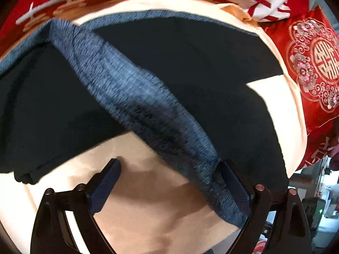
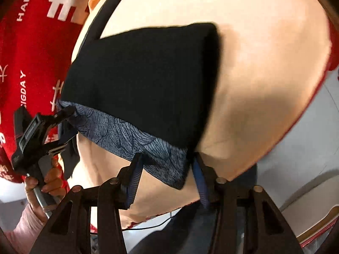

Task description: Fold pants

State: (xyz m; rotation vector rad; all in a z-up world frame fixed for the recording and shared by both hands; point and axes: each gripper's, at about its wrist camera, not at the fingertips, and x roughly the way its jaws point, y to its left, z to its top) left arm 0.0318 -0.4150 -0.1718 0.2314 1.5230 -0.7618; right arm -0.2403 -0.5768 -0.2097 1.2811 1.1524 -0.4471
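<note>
On the cream sheet (image 2: 264, 63) the dark pants (image 2: 144, 80) are laid, waistband (image 1: 131, 89) nearest. Left gripper (image 1: 169, 182) is spread wide, only one pad touched by the band; right gripper (image 2: 167, 169) is half-open astride its corner, unpinched. Both ends should be clamped evenly before lifting.

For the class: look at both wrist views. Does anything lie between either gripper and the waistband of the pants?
Nothing visible does. The left gripper has the blue waistband against one pad, its jaws open. The right gripper straddles the band's other corner. Only the cream sheet lies beneath the pants.
</note>
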